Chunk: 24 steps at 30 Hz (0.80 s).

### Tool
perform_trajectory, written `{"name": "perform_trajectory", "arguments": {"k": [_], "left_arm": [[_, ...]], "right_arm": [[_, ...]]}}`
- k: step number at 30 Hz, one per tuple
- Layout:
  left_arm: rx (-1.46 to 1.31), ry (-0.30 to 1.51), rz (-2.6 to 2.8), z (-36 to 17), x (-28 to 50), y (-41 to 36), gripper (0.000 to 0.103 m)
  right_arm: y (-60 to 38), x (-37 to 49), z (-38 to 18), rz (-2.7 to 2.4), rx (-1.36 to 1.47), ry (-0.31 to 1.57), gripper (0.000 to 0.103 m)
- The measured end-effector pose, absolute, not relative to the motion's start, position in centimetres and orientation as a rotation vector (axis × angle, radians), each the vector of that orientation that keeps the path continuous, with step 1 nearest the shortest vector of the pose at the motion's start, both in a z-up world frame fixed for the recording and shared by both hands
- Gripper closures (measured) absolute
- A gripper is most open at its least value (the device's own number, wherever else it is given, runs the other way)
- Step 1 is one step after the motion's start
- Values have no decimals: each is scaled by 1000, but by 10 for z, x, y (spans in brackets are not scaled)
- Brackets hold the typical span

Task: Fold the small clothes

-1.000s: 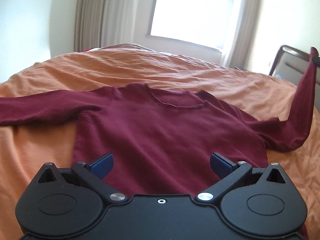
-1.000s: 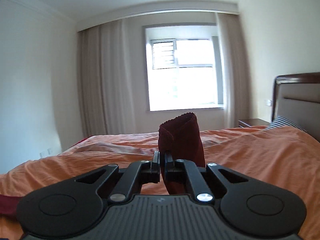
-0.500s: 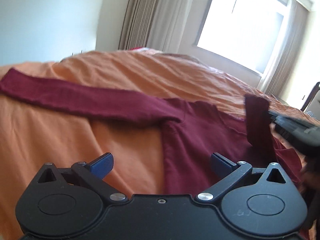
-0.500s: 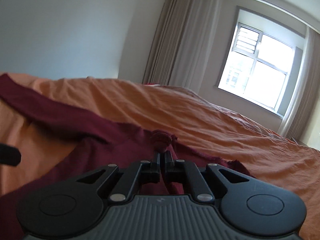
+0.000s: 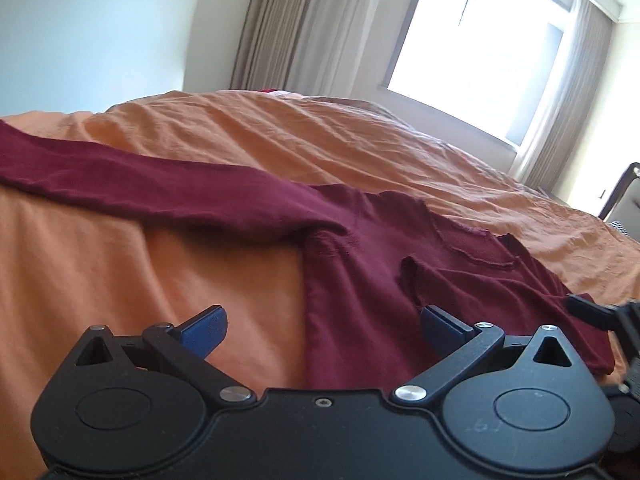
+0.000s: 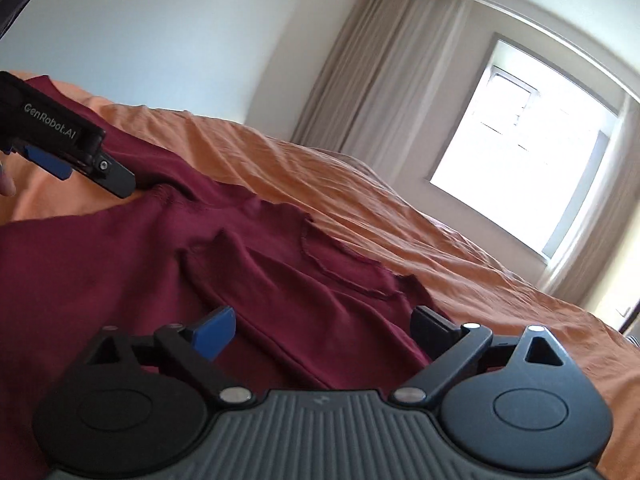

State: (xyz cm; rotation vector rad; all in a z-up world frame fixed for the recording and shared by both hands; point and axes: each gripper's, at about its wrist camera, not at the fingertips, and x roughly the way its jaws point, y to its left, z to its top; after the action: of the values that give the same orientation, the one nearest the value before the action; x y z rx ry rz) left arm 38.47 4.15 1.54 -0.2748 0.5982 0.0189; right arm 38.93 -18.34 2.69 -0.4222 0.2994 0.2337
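A dark red long-sleeved top lies flat on the orange bedspread. One sleeve stretches out to the left. The other sleeve lies folded across the chest, below the neckline. My left gripper is open and empty, low over the top's left side edge. My right gripper is open and empty, just over the folded sleeve. The left gripper also shows in the right wrist view, near the armpit of the outstretched sleeve.
The bedspread runs far around the top. A bright window and curtains stand behind the bed. A dark headboard is at the far right.
My right gripper carried the sleeve across the chest, laid it down and opened. My left gripper swung left toward the outstretched sleeve and stayed open.
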Motion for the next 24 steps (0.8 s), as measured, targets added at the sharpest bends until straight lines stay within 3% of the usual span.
{"name": "perform_trajectory", "arguments": {"k": [8, 18, 19, 21, 24], "left_arm": [[-192, 501, -25, -5, 429, -20, 0], [-123, 605, 28, -50, 453, -30, 0], [-124, 595, 27, -52, 452, -30, 0], [-114, 591, 29, -53, 451, -32, 0], [-117, 581, 25, -55, 450, -30, 0]], "right_arm": [[-324, 425, 20, 29, 15, 436, 2], [-426, 504, -5, -1, 526, 551, 33], [-429, 509, -8, 3, 547, 561, 37], [-431, 520, -15, 10, 574, 582, 74], [-431, 512, -12, 24, 577, 545, 85]]}}
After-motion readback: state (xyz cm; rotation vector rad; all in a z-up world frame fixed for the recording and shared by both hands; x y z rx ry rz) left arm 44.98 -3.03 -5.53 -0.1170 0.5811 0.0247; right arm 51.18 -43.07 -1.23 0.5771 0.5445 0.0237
